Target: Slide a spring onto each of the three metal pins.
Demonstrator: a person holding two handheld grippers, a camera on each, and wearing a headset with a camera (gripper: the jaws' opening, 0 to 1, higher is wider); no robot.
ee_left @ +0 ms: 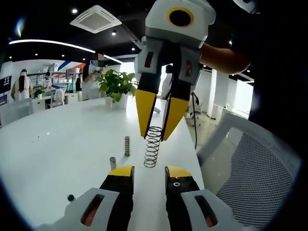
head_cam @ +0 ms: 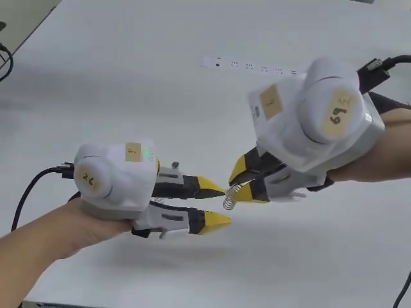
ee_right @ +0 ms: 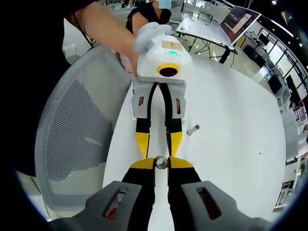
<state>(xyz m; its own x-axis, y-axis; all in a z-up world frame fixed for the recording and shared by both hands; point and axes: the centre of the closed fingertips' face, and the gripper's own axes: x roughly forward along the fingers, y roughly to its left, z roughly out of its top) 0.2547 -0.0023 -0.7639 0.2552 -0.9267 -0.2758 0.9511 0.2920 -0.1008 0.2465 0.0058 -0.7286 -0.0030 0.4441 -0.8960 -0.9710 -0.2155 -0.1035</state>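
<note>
My right gripper (head_cam: pixel 243 185) is shut on one end of a small wire spring (head_cam: pixel 230 196), which hangs out toward the left gripper (head_cam: pixel 219 204). The left gripper's yellow-tipped jaws stand open just short of the spring, with nothing between them. In the left gripper view the spring (ee_left: pixel 153 147) dangles from the right gripper (ee_left: pixel 154 134) above my own open jaws (ee_left: pixel 149 172). On the table beyond stand a pin carrying a spring (ee_left: pixel 127 146) and a bare metal pin (ee_left: pixel 112 162). The right gripper view looks down the spring (ee_right: pixel 161 162) end-on, facing the left gripper (ee_right: pixel 159 153), with a pin (ee_right: pixel 192 130) beside it.
The white table (head_cam: pixel 128 96) carries a white power strip (head_cam: pixel 250 66) at the far side. A black cable (head_cam: pixel 26 192) trails from the left gripper. A grey mesh chair (ee_left: pixel 260 163) stands at the table's edge. A potted plant (ee_left: pixel 115 84) sits at the far end.
</note>
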